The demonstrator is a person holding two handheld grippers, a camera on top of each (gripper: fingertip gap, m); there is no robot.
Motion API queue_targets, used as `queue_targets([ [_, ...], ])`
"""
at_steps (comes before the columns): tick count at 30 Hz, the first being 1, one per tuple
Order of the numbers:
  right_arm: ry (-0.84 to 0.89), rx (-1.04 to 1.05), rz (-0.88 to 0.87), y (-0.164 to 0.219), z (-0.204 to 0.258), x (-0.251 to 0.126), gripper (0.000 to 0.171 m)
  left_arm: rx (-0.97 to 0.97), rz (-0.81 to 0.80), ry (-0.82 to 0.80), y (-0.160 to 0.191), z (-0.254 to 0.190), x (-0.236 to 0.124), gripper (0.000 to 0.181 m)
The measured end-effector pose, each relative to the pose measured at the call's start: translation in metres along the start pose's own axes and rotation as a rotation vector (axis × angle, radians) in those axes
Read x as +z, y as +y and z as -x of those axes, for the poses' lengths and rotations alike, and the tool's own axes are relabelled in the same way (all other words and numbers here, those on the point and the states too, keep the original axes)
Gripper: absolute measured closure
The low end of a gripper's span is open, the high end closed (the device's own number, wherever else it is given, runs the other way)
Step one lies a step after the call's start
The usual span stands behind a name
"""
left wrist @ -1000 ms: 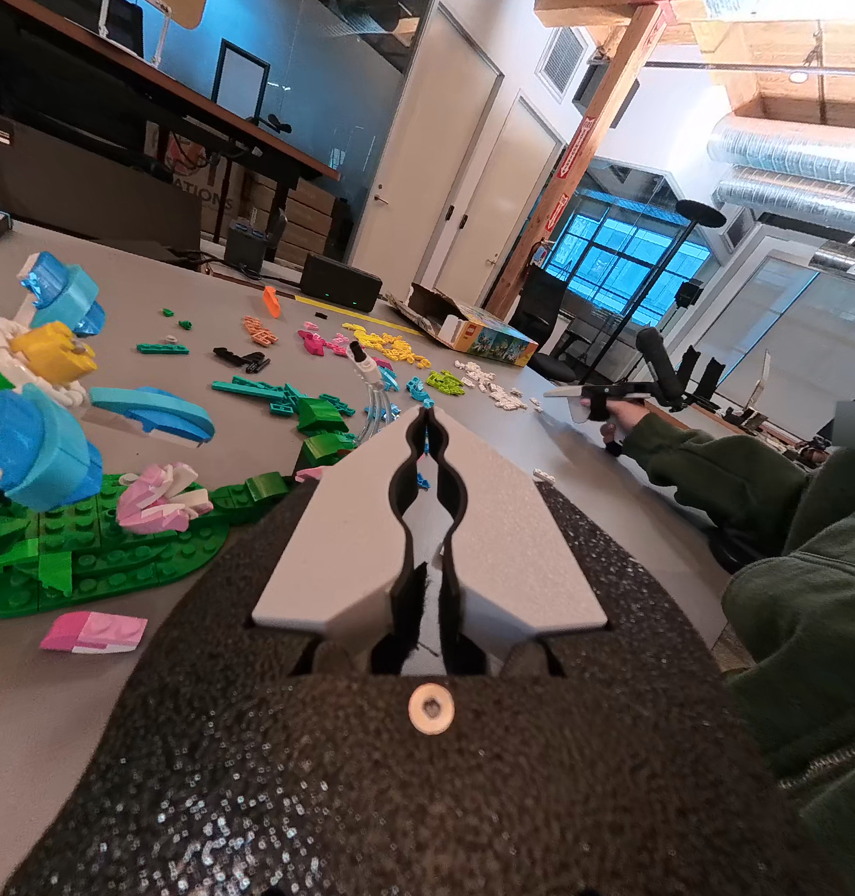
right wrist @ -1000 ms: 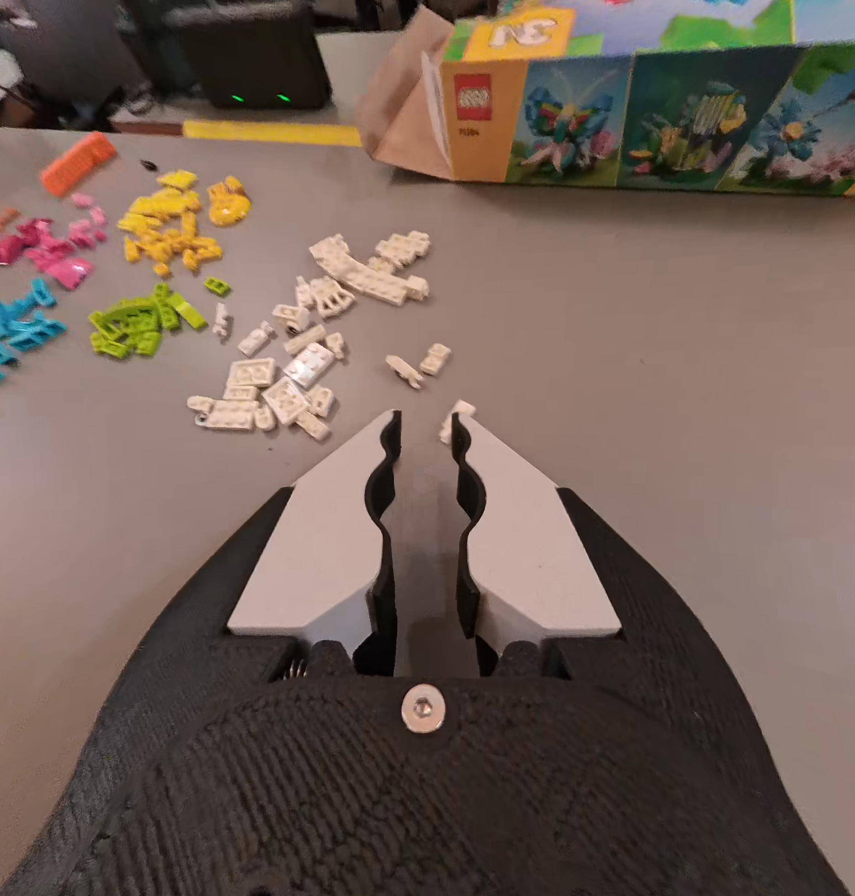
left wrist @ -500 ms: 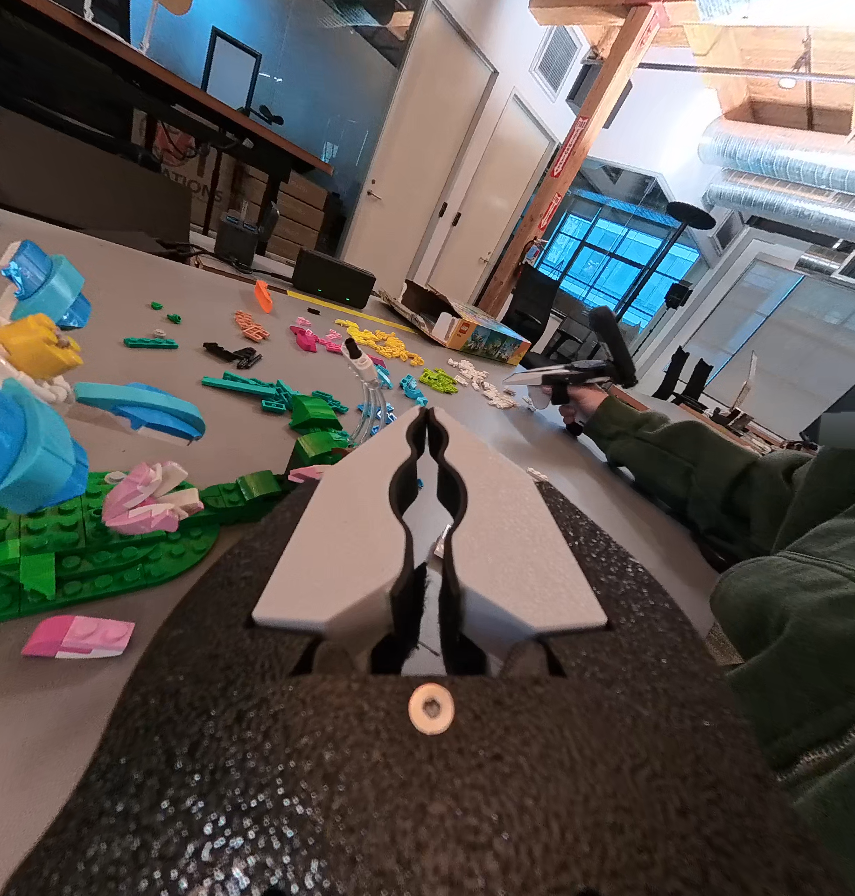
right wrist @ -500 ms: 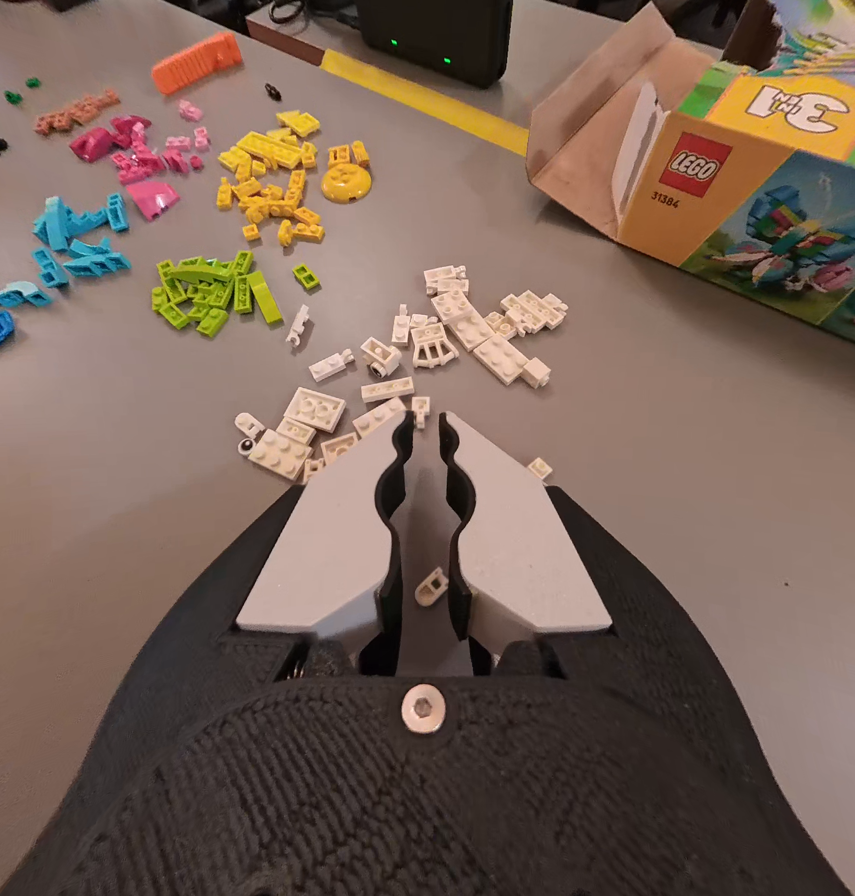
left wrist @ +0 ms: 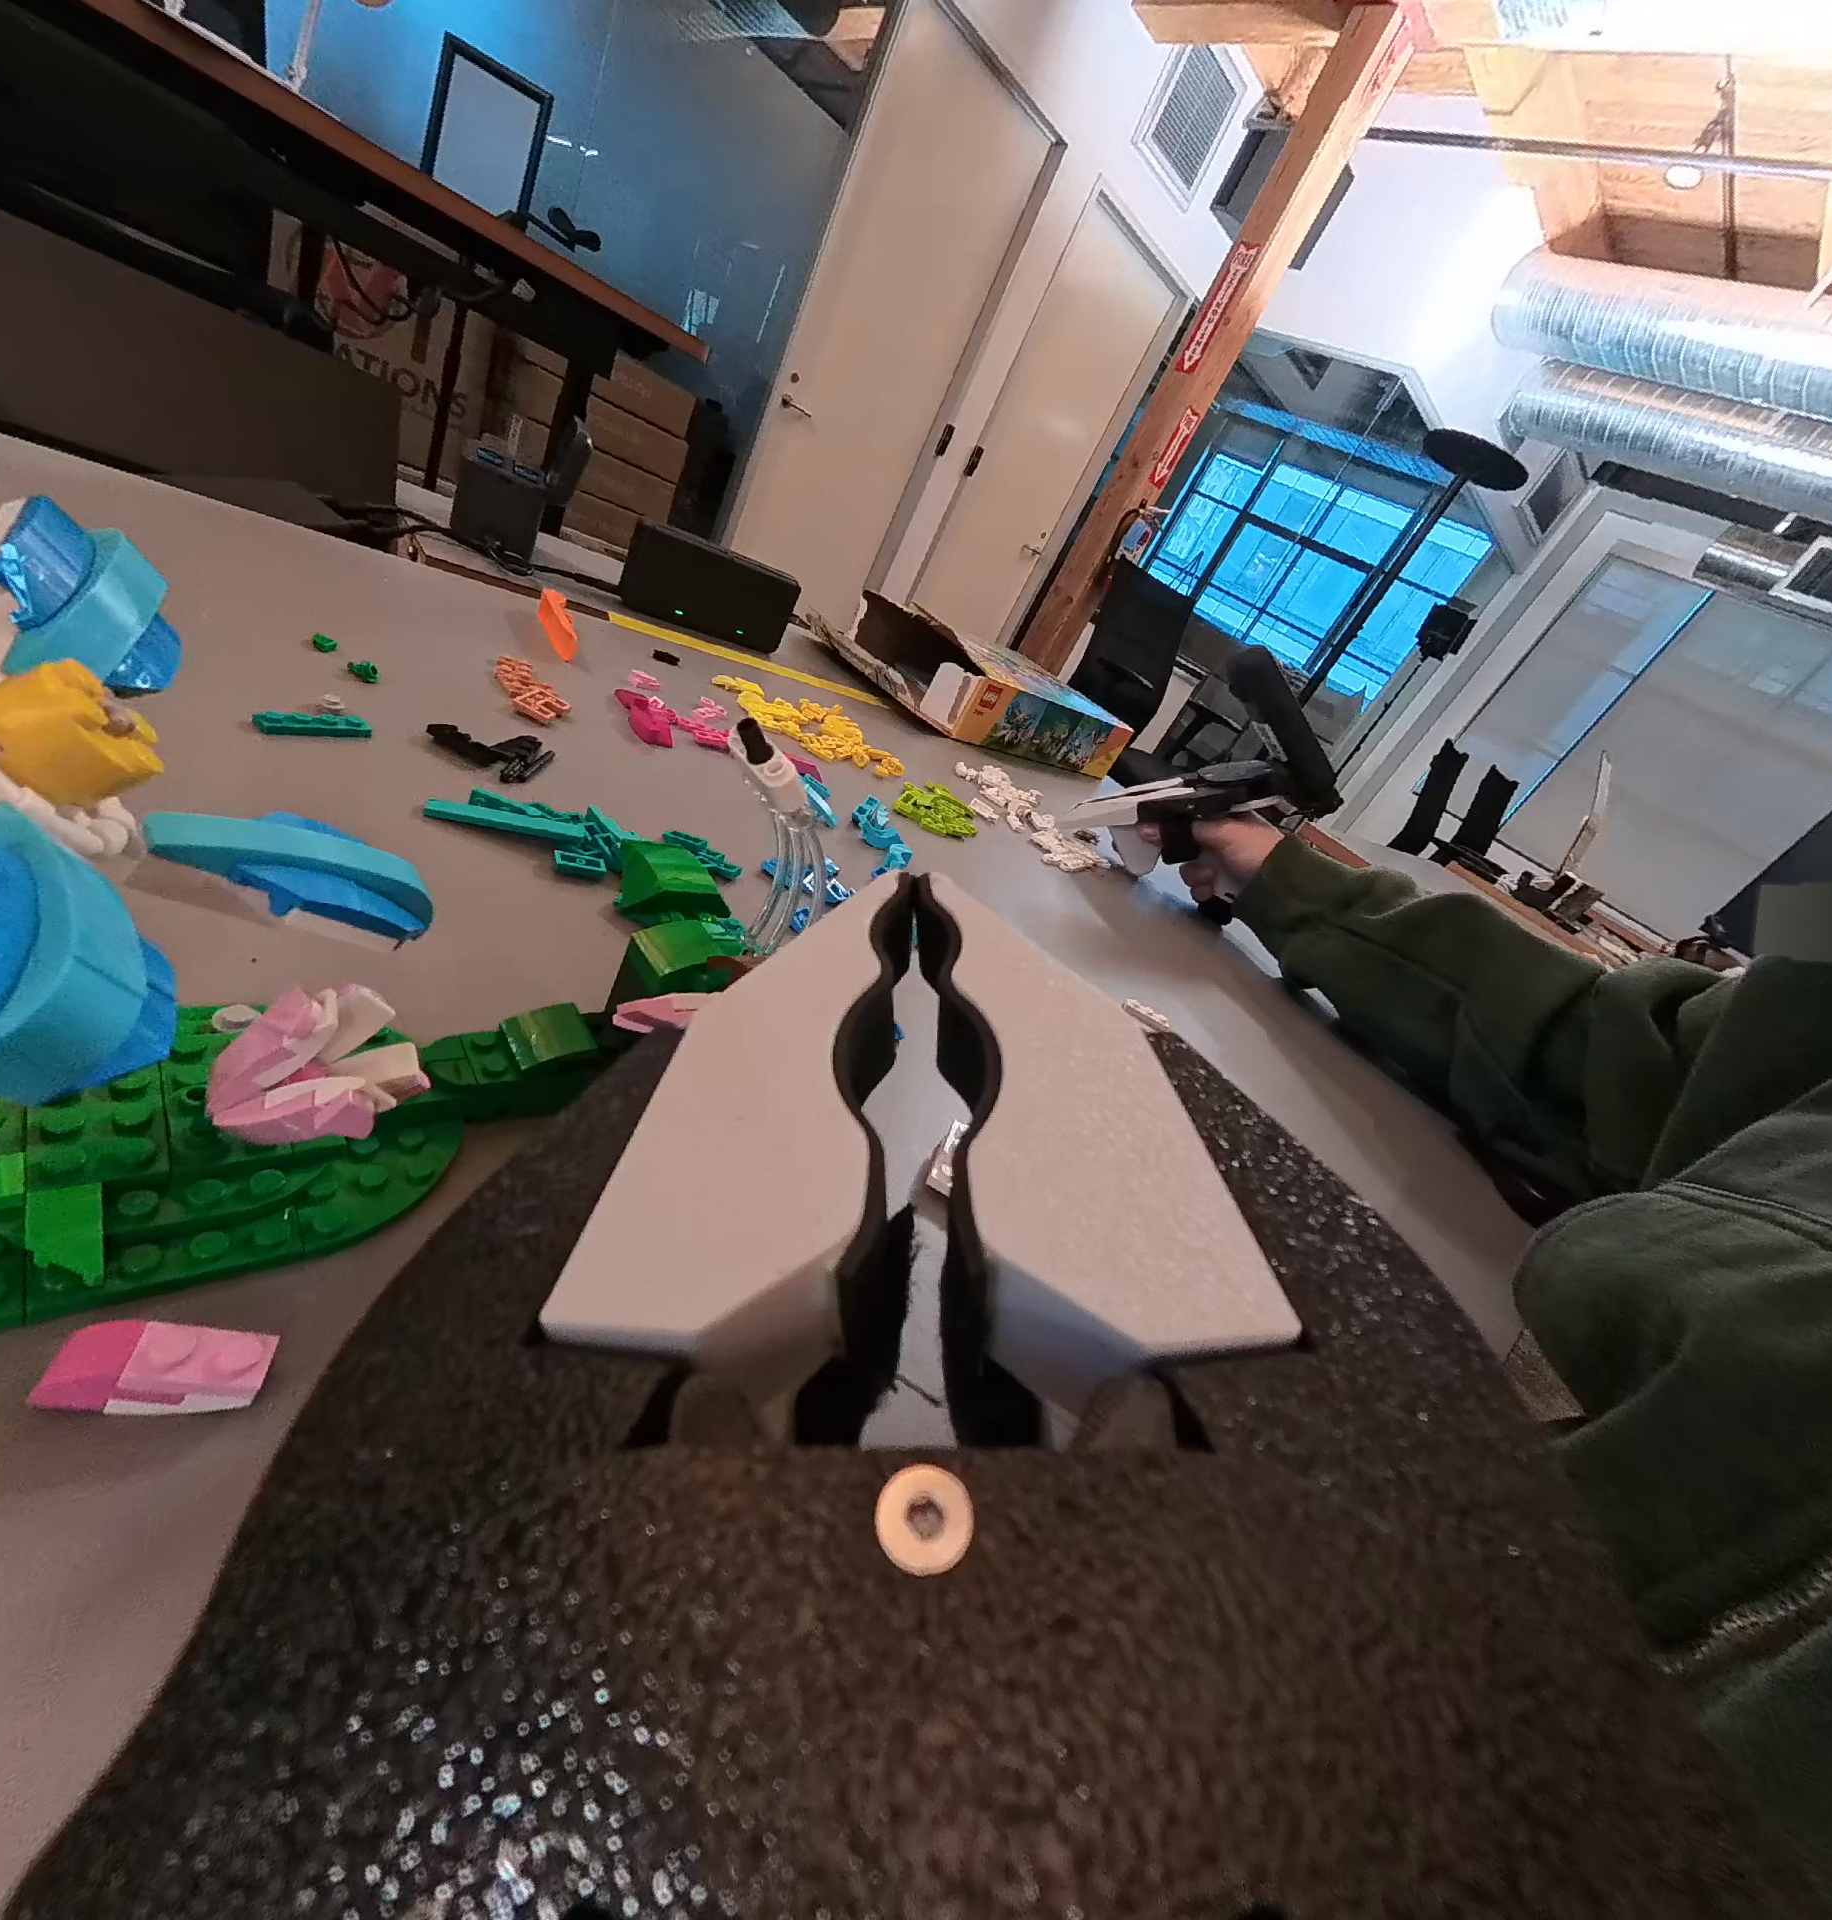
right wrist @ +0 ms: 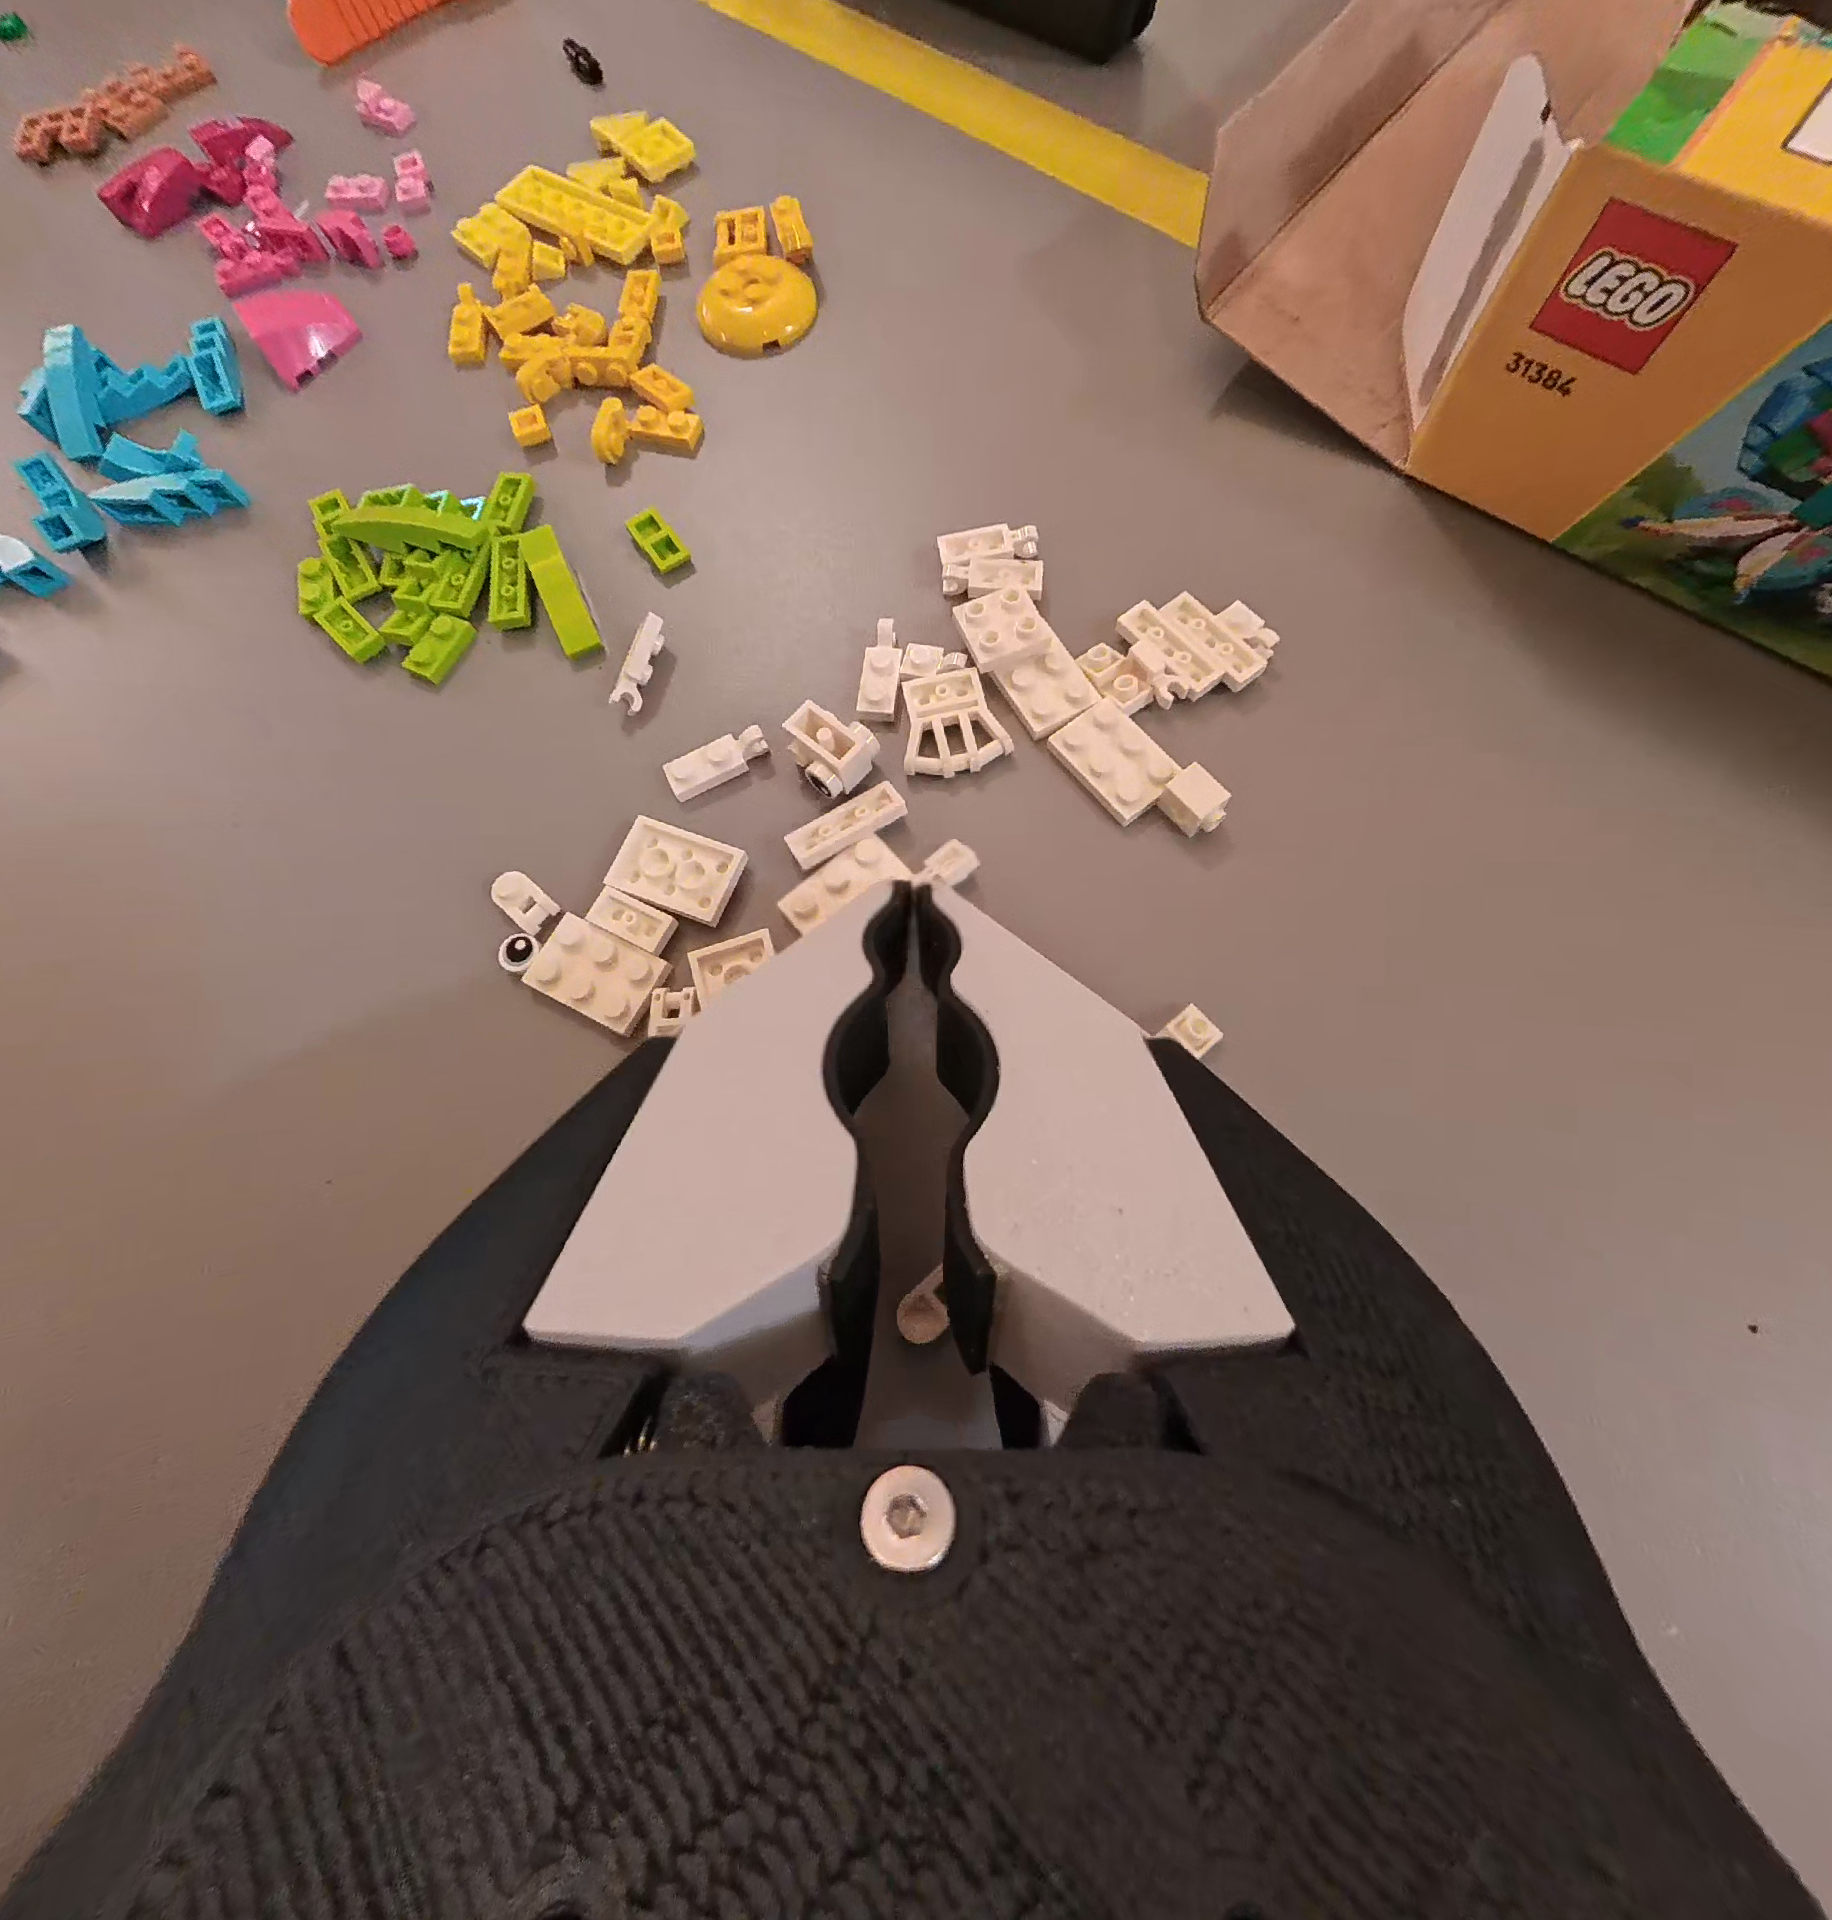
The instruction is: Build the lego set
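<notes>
My left gripper [left wrist: 912, 883] is shut, tips touching, low over the table beside the green lego base [left wrist: 195, 1195], which carries blue wings [left wrist: 50, 997] and a pink flower [left wrist: 309, 1070]. A small white piece [left wrist: 943, 1153] shows in the gap between its fingers; I cannot tell whether it is held. My right gripper [right wrist: 909, 894] is shut with its tips at the near edge of the loose white pieces [right wrist: 1047, 686]. A small white piece [right wrist: 922, 1314] sits in the rear gap between its pads; I cannot tell whether it is pinched. The right gripper also shows in the left wrist view [left wrist: 1088, 816].
Sorted piles lie beyond the right gripper: lime [right wrist: 444, 582], yellow [right wrist: 579, 301], magenta [right wrist: 247, 208], blue [right wrist: 112, 436]. The open lego box [right wrist: 1577, 312] stands at the far right. A loose pink piece [left wrist: 153, 1366] lies near the base. A green-sleeved arm [left wrist: 1463, 997] crosses the right. The left gripper's tips are roughly 50 centimeters from the right gripper's.
The right gripper moved forward over a small white piece and went from open to shut, with the piece now between its fingers. The left gripper stayed shut and shifted only slightly.
</notes>
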State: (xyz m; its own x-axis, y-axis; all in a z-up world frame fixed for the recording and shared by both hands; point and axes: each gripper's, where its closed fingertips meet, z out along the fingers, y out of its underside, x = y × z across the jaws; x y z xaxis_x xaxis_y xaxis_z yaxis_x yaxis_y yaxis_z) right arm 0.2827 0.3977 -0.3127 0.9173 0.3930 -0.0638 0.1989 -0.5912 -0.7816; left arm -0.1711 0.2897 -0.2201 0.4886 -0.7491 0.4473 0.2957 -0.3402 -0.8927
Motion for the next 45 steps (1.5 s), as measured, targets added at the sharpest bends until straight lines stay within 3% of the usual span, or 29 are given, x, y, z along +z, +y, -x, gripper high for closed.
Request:
queue_targets([
  [11,0.084,-0.111,-0.071,-0.010,0.001,-0.007,0.171,0.007,0.002,0.001,0.000,-0.001,0.000,0.181],
  [16,0.105,0.009,-0.092,-0.012,-0.009,-0.009,0.170,0.008,0.002,0.002,0.000,-0.001,0.000,0.181],
  [20,0.051,0.108,-0.073,-0.009,-0.006,-0.005,0.158,0.004,0.006,0.002,0.001,-0.001,0.001,0.181],
  [34,0.057,0.064,-0.031,-0.003,-0.003,-0.002,0.169,-0.004,0.010,0.004,0.001,0.000,0.001,0.181],
  [37,-0.141,0.114,-0.085,-0.014,0.030,-0.008,0.170,-0.003,0.010,0.005,0.001,0.000,0.001,0.181],
  [41,-0.691,0.292,-0.136,-0.040,0.126,-0.043,0.169,-0.004,0.011,0.005,0.001,0.000,0.001,0.181],
  [45,-0.847,0.365,0.048,-0.025,0.181,-0.051,0.169,-0.006,0.012,0.004,0.001,0.000,0.001,0.181],
])
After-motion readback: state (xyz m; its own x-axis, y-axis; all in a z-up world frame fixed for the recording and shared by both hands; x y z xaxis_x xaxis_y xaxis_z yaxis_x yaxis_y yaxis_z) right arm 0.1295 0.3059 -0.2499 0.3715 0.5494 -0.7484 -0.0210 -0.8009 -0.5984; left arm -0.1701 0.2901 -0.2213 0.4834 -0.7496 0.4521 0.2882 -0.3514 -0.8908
